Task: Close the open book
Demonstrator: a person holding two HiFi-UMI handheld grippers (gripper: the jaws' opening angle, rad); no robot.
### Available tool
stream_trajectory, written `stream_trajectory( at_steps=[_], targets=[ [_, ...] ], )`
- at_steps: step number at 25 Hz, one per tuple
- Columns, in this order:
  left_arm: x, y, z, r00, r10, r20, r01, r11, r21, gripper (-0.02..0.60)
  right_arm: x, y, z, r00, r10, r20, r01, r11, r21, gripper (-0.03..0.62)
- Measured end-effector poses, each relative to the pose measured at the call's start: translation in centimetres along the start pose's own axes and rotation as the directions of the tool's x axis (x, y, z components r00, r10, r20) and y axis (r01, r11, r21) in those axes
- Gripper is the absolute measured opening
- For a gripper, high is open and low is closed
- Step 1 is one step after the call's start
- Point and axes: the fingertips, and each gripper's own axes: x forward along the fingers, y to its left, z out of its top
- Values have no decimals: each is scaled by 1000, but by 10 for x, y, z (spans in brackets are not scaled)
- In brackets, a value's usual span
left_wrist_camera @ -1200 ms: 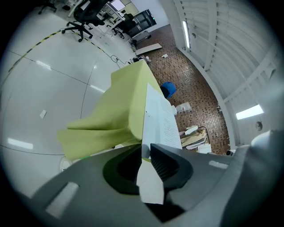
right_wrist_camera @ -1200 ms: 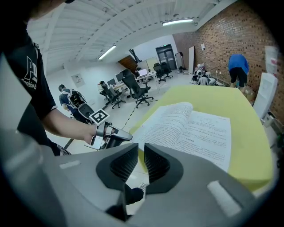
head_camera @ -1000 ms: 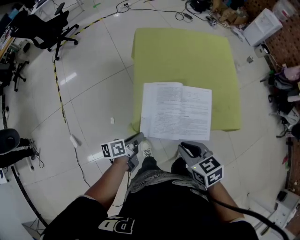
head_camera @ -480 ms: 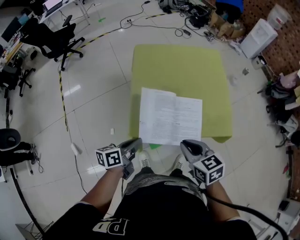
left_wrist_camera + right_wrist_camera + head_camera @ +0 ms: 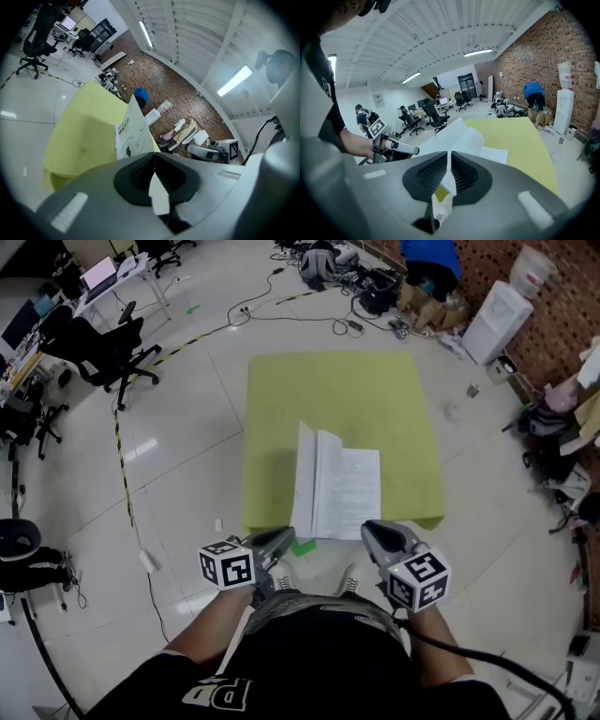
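Observation:
The open book (image 5: 349,491) lies at the near edge of the yellow-green table (image 5: 328,399). Its right-hand pages lie flat, while its left half (image 5: 306,479) stands almost upright. My left gripper (image 5: 281,540) is at the book's near left corner, shut on the edge of that raised half. In the left gripper view the cover (image 5: 132,131) rises just past the left gripper (image 5: 153,161), and a white edge shows between the pads. My right gripper (image 5: 370,529) is at the near right corner. In the right gripper view the right gripper (image 5: 449,164) is shut on a white page edge.
Black office chairs (image 5: 98,343) and a yellow-black floor tape (image 5: 120,442) lie to the left. Cables and bags (image 5: 356,282) crowd the far floor. A white unit (image 5: 487,320) stands by the brick wall at the right, with clutter (image 5: 553,437) beside it.
The book lay fully open and flat; now its left half is swung up to near upright. The left gripper closed on that edge and rose; the right gripper also lifted slightly.

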Motion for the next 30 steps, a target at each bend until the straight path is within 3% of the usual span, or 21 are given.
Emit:
stream_trajectory(
  at_steps=[5, 10, 13, 18, 30],
  targets=[
    [23, -19, -5, 998, -25, -51, 28, 998, 58, 9, -22, -16, -5, 999, -45, 22, 45, 999, 21, 32],
    [56, -34, -15, 990, -1, -143, 27, 983, 180, 9, -45, -34, -13, 996, -81, 37, 79, 996, 40, 26],
    [78, -42, -25, 980, 30, -195, 25, 962, 274, 9, -56, -45, -17, 994, -98, 47, 96, 994, 54, 25],
    [114, -52, -49, 952, 96, -291, 40, 903, 428, 11, -71, -56, -19, 992, -110, 60, 107, 993, 50, 23],
    [173, -44, -94, 920, 166, -355, 21, 884, 467, 21, -91, -62, -49, 999, -48, -14, 48, 999, 7, 23]
  ],
)
